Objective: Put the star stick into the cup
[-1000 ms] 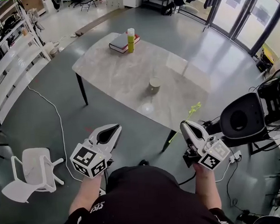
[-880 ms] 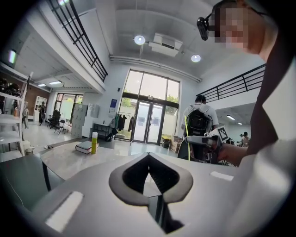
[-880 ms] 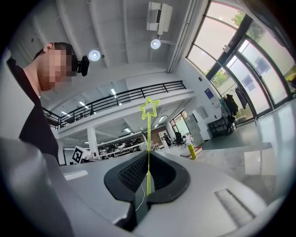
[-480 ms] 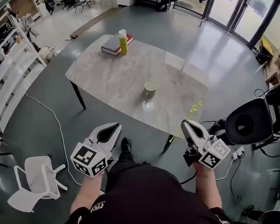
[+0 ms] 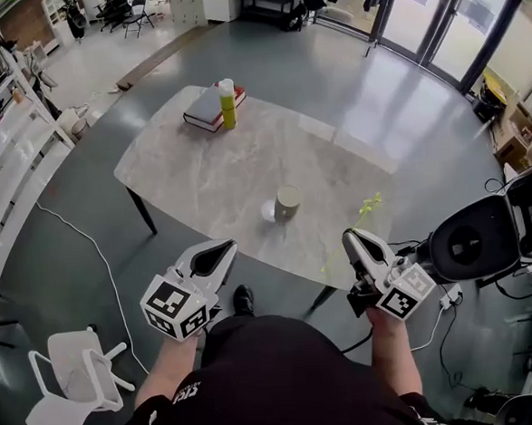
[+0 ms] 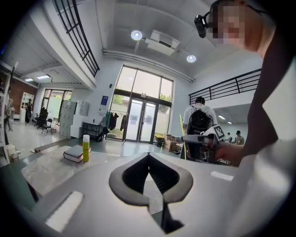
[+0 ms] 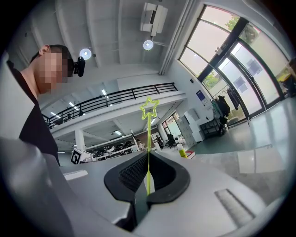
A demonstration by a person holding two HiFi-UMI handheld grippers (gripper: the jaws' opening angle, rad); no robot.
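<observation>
Both grippers are brought nearer the table (image 5: pixel 200 175) than 1 second earlier; in the head view the cup (image 5: pixel 287 202) now sits closer to them.

1. The right gripper (image 5: pixel 351 239) is clamped on the star stick (image 7: pixel 148 139). The shaft is pinched between the pads and the star end rises above the jaws. A short tail hangs below them.
2. The left gripper (image 5: pixel 221 249) is closed with its tips together, and nothing is held.
3. The cup stands upright on the table, well apart from both grippers. A yellow-green bottle (image 5: pixel 227 103) and a stack of books (image 5: pixel 206 111) stand at the far end.

Handling: the stick is judged to be very light, thin and probably springy. It can pivot or slip in the pads if it is knocked. The present hold on the shaft, below the star, is judged suitable, as the hollow star outline looks fragile. The cup is judged light, so it may tip if its rim is struck.
</observation>
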